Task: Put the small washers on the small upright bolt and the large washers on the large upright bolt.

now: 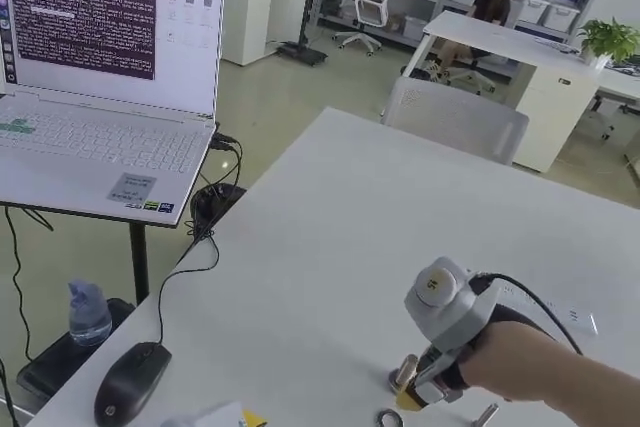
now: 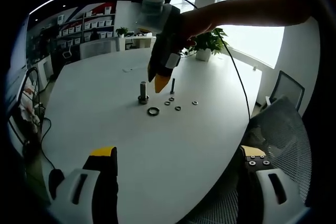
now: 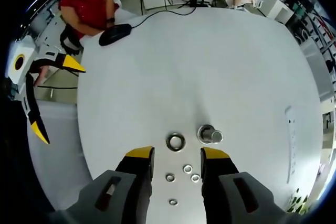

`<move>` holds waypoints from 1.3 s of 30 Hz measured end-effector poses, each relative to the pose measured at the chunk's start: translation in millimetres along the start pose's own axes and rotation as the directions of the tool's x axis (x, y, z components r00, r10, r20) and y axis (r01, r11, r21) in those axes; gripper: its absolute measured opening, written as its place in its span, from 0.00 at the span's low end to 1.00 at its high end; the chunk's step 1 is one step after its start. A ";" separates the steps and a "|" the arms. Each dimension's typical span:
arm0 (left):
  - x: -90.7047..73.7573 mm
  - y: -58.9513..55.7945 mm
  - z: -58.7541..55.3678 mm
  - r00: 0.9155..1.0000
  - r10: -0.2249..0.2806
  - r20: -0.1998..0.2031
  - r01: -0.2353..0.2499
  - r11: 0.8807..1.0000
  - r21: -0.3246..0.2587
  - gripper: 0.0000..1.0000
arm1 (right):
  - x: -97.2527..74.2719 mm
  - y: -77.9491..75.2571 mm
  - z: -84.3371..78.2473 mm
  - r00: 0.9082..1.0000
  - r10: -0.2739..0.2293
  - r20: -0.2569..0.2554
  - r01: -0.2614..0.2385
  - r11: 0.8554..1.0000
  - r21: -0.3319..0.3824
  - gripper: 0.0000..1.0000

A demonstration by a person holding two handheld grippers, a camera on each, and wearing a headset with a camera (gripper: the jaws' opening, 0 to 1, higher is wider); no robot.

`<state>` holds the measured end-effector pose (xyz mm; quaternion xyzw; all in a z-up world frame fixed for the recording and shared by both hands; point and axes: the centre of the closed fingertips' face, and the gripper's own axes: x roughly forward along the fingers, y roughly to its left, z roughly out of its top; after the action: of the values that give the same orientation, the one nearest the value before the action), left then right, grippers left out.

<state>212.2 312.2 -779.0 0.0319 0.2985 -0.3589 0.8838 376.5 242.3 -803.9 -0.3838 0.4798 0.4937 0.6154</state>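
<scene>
In the right gripper view, the large upright bolt [image 3: 210, 134] stands on the white table [image 3: 220, 61] with a large washer [image 3: 176, 141] lying flat just to its left. Several small washers [image 3: 187, 169] lie closer in, between the jaws. My right gripper [image 3: 178, 155] hovers above them, open and holding nothing. The left gripper view shows the same bolt [image 2: 143, 92], the thin small bolt [image 2: 172, 86], the large washer [image 2: 153, 111] and the small washers [image 2: 178, 108] beneath the right gripper [image 2: 161, 83]. My left gripper [image 2: 178, 151] is wide open, well back from the parts.
An open laptop [image 1: 100, 97] sits on a stand to the left, with a black mouse [image 1: 130, 382] and its cable near the table's corner. A mesh chair [image 2: 283, 129] stands off the table edge. A person in a red shirt [image 3: 86, 3] is beside the table.
</scene>
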 end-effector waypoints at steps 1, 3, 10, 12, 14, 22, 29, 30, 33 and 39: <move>0.4 -0.1 0.9 1.000 0.000 0.000 0.000 1.000 0.002 0.95 | 0.2 0.2 -0.4 1.000 0.000 -0.001 0.000 1.000 0.001 0.37; 1.7 -1.1 2.2 1.000 -0.003 0.003 0.003 1.000 0.005 0.95 | 1.6 -1.8 -0.9 1.000 -0.006 0.004 0.006 1.000 0.002 0.37; 6.1 -3.7 1.8 1.000 -0.012 0.000 0.012 1.000 0.010 0.96 | 10.0 0.8 -6.3 1.000 0.003 -0.001 -0.003 1.000 0.011 0.37; 6.6 -3.4 1.9 1.000 -0.013 0.002 0.013 1.000 0.006 0.96 | 12.1 -1.8 -6.0 1.000 -0.009 0.003 0.009 1.000 0.007 0.37; 6.6 -2.9 1.1 1.000 -0.011 0.000 0.011 1.000 0.010 0.96 | 12.9 -3.0 -4.4 1.000 -0.016 0.015 0.016 1.000 0.012 0.37; 4.4 -2.4 2.3 1.000 -0.008 0.005 0.007 1.000 0.009 0.95 | 28.6 0.9 -10.9 1.000 0.001 0.000 -0.001 1.000 0.009 0.37; 2.1 -2.8 4.8 1.000 -0.007 0.023 0.007 1.000 0.016 0.94 | 40.7 2.4 -13.1 1.000 0.010 0.002 -0.010 1.000 0.020 0.37; 1.9 -2.6 5.2 1.000 -0.006 0.025 0.006 1.000 0.015 0.94 | 43.3 3.2 -13.3 1.000 0.014 0.002 -0.014 1.000 0.016 0.37; 2.3 -0.6 5.1 1.000 -0.003 0.030 0.002 1.000 0.024 0.95 | 48.4 3.1 -13.6 1.000 0.014 0.001 -0.014 1.000 0.011 0.37; 2.5 -0.1 3.9 1.000 -0.010 0.024 0.009 1.000 0.023 0.93 | 61.7 3.2 -17.6 1.000 0.004 -0.015 -0.004 1.000 0.012 0.37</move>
<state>215.5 309.5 -777.2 0.0360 0.2839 -0.3668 0.8852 372.8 241.1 -868.0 -0.3829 0.4881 0.4893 0.6130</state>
